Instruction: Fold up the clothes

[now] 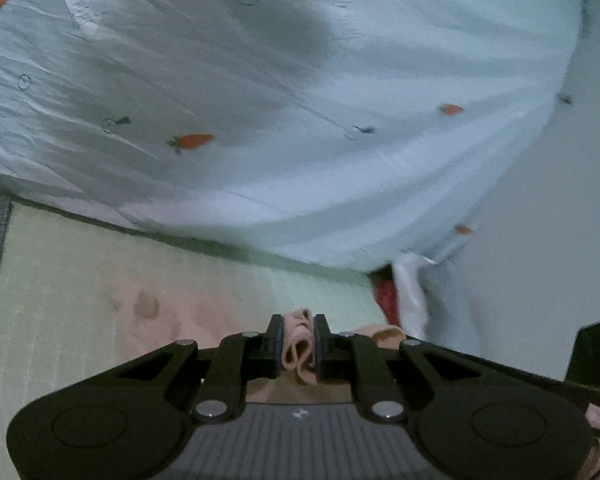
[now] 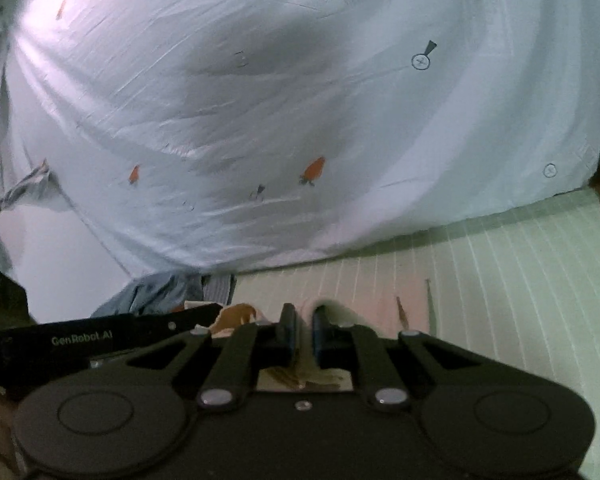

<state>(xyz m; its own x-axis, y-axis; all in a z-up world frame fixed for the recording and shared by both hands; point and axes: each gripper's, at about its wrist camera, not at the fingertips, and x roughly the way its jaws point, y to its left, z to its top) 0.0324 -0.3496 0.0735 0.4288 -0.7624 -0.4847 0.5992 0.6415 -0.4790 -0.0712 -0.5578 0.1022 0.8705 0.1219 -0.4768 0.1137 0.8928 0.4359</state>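
My left gripper [image 1: 298,328] is shut on a bunched fold of a pale pink garment [image 1: 298,350]. The rest of the garment lies flat on the pale green striped mat [image 1: 60,280] under and ahead of the gripper. In the right wrist view my right gripper [image 2: 303,320] has its jaws nearly together with a narrow gap. The pink garment [image 2: 363,312] with brown prints lies under it; whether cloth is pinched there I cannot tell. The left gripper's black body [image 2: 100,336] shows at the left of that view.
A pale blue sheet with orange carrot prints [image 1: 300,100] hangs as a backdrop behind the mat and also fills the right wrist view [image 2: 260,120]. Crumpled blue-grey clothes [image 2: 160,292] lie at its foot. A red item and white cloth [image 1: 403,300] sit at the mat's far right.
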